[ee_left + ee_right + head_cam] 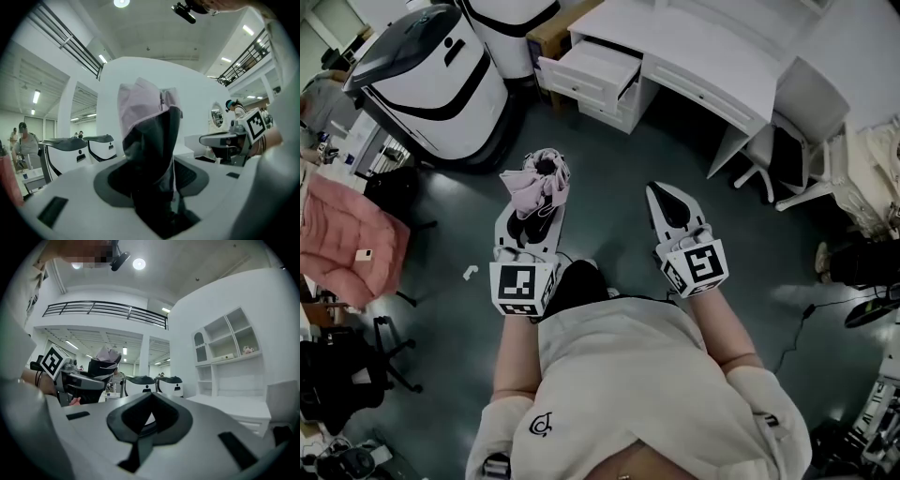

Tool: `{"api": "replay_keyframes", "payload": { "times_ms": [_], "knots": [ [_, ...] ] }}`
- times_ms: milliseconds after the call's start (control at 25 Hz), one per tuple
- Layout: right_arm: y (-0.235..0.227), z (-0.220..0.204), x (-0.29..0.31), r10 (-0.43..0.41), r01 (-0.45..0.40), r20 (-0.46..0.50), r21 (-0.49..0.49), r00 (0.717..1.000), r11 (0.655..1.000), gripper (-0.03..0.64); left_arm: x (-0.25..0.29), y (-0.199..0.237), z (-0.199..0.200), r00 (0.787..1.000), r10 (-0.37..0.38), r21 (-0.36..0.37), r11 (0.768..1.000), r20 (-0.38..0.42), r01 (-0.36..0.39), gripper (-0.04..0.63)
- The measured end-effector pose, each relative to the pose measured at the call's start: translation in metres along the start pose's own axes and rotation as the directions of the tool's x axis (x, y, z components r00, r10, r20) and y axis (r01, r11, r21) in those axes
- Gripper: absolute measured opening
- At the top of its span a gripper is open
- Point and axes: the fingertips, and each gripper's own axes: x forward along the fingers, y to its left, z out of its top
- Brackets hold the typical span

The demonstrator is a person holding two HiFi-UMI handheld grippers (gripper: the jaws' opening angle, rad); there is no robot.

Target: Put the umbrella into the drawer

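Observation:
A folded umbrella (539, 183), pink cloth over black, stands up between the jaws of my left gripper (534, 214), which is shut on it. In the left gripper view the umbrella (150, 150) fills the middle and hides the gap between the pads. My right gripper (671, 202) is level beside it, a little to the right, shut with nothing in it; its jaws meet at a point (150, 401). The white desk's drawer (592, 73) stands pulled out, far ahead of both grippers. From the right gripper view the umbrella (105, 357) shows at the left.
The white desk (712, 66) runs along the back right, with a white chair (780, 155) beside it. A large white-and-black machine (431, 80) stands back left. A chair with a pink jacket (342, 234) is at the left. Dark floor (609, 178) lies ahead of the grippers.

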Motion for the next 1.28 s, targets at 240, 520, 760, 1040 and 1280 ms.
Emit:
{"api": "replay_keyframes", "payload": {
  "times_ms": [240,520,760,1040,1280],
  "knots": [
    [-0.015,-0.016,0.042,-0.004,0.004,-0.036,-0.003,0.999,1.0,0.006,0.035,0.029,-0.008,1.0,-0.001,-0.021,1.0,-0.01,0.0,0.233],
    [-0.046,-0.036,0.123,-0.063,0.063,-0.085,0.006,0.994,0.998,0.006,0.108,0.092,-0.017,0.999,-0.039,-0.043,0.998,-0.024,0.038,0.233],
    [-0.075,-0.044,0.227,-0.136,0.139,-0.115,0.015,0.984,0.99,0.006,0.192,0.171,-0.007,0.994,-0.104,-0.025,0.994,-0.028,0.104,0.233],
    [-0.097,-0.037,0.344,-0.211,0.211,-0.099,-0.008,0.972,0.977,0.006,0.286,0.274,-0.001,0.986,-0.165,-0.026,0.986,-0.02,0.164,0.233],
    [-0.116,-0.043,0.401,-0.235,0.235,-0.132,-0.012,0.963,0.972,0.006,0.352,0.312,-0.012,0.974,-0.221,-0.048,0.975,-0.054,0.218,0.233]
  ]
}}
